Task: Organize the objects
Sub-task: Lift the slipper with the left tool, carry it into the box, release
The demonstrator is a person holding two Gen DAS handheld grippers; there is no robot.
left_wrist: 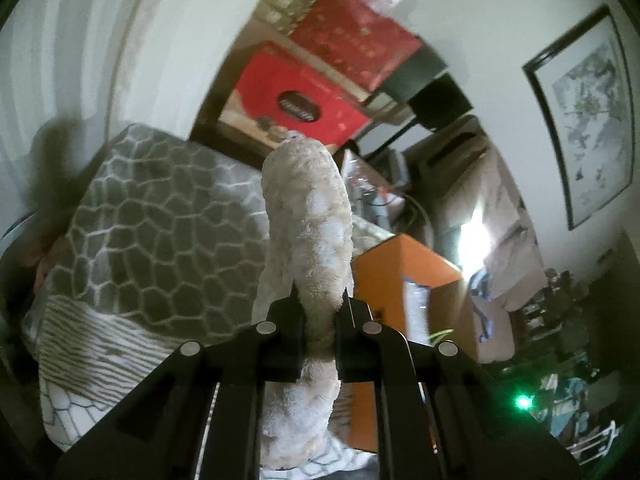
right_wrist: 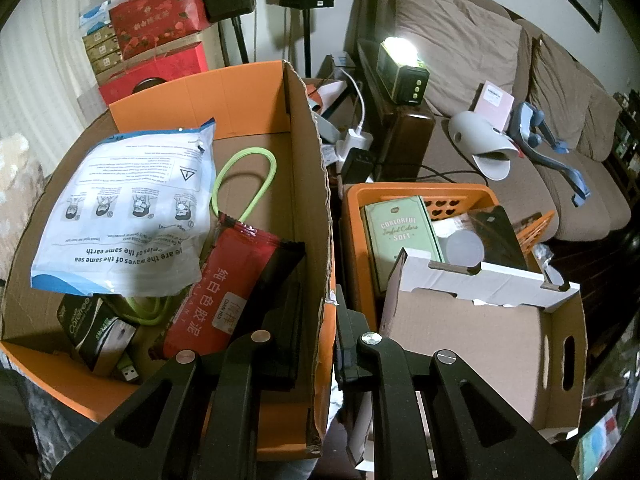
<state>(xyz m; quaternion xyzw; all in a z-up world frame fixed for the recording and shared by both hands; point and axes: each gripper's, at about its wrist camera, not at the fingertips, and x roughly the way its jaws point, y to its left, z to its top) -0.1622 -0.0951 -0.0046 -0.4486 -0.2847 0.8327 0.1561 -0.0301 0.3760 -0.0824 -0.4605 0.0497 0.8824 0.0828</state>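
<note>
Your left gripper point(left_wrist: 318, 312) is clamped on a fluffy cream towel point(left_wrist: 308, 216), which rises upright between its fingers, in front of a grey patterned blanket point(left_wrist: 160, 216). Your right gripper point(right_wrist: 316, 320) stands with its jaws apart, straddling the right wall of the orange cardboard box point(right_wrist: 308, 184), one finger inside beside the red packet point(right_wrist: 236, 280), one outside near the orange crate point(right_wrist: 356, 240).
</note>
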